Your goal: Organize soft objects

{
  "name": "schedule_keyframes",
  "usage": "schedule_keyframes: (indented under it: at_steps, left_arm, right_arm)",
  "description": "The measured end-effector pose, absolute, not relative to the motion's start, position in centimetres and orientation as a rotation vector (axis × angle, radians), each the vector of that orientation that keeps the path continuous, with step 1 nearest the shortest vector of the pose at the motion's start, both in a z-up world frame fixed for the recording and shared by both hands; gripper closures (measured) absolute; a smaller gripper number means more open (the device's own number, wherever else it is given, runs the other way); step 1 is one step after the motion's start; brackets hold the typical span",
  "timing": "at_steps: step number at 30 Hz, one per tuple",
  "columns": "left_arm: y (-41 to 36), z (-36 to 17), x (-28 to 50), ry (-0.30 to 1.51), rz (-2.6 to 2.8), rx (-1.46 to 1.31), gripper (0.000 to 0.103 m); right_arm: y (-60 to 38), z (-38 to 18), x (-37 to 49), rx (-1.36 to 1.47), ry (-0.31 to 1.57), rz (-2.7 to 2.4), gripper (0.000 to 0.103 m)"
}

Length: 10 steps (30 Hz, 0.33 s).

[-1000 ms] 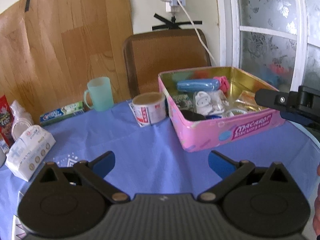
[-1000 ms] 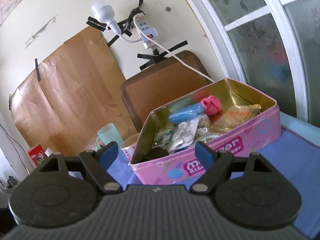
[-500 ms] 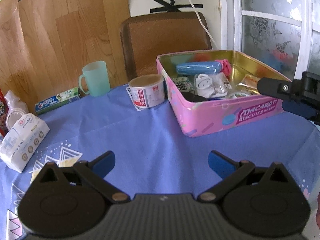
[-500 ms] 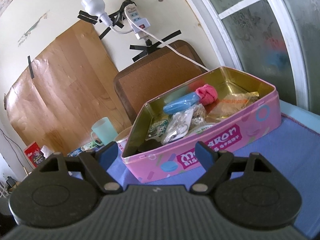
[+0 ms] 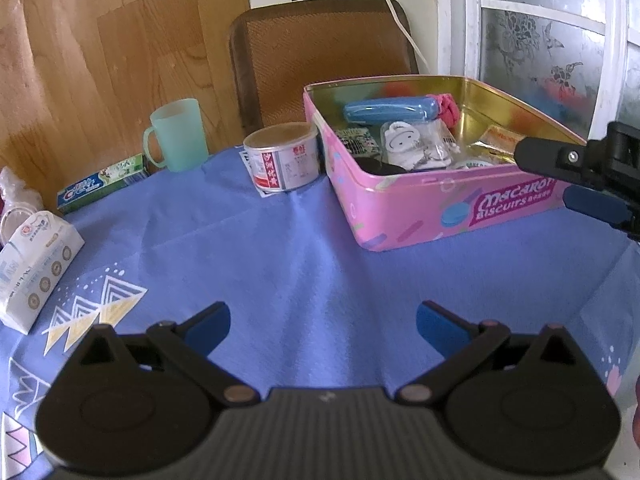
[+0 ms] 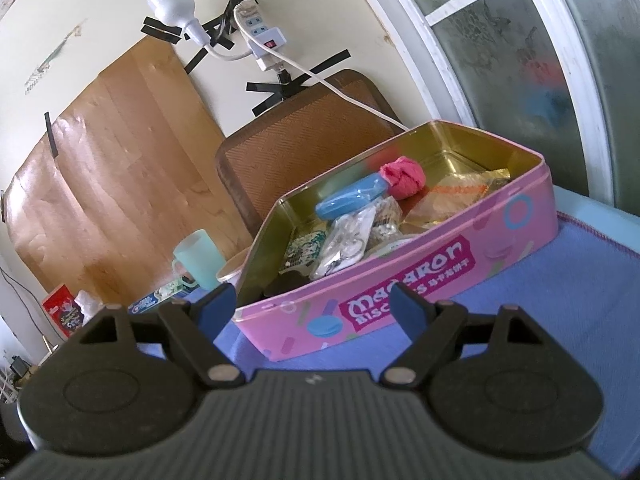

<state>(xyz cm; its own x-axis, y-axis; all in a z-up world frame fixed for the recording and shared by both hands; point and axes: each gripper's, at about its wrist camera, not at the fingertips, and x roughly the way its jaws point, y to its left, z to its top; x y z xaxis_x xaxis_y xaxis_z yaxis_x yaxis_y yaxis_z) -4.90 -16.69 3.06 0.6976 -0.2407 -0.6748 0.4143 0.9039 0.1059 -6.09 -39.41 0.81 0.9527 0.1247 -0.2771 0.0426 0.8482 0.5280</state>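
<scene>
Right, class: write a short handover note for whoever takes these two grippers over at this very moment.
Left gripper: open, empty, over the blue tablecloth.
Right gripper: open, empty, in front of the pink macaron biscuit tin.
In the tin: crumpled pink cloth, blue oblong case, plastic packets.
Outside it: white tissue pack.
Done: cannot tell.
Left: nothing gripped yet; pick the next soft item.

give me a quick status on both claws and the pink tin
Left claw open, empty, over the blue cloth. Right claw open, empty, facing the pink tin. Tin open, full of small items. Nothing blocking the way in.
</scene>
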Motion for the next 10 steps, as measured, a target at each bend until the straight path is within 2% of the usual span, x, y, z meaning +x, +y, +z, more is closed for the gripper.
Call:
schedule_keyframes:
  at_steps: [10]
  left_arm:
    - [-16.34,3.78,-5.45,0.656,-0.432,0.226,0.0]
  right_arm:
    - [-38.97,0.92,-6.14,0.512,0.298,0.027,0.017]
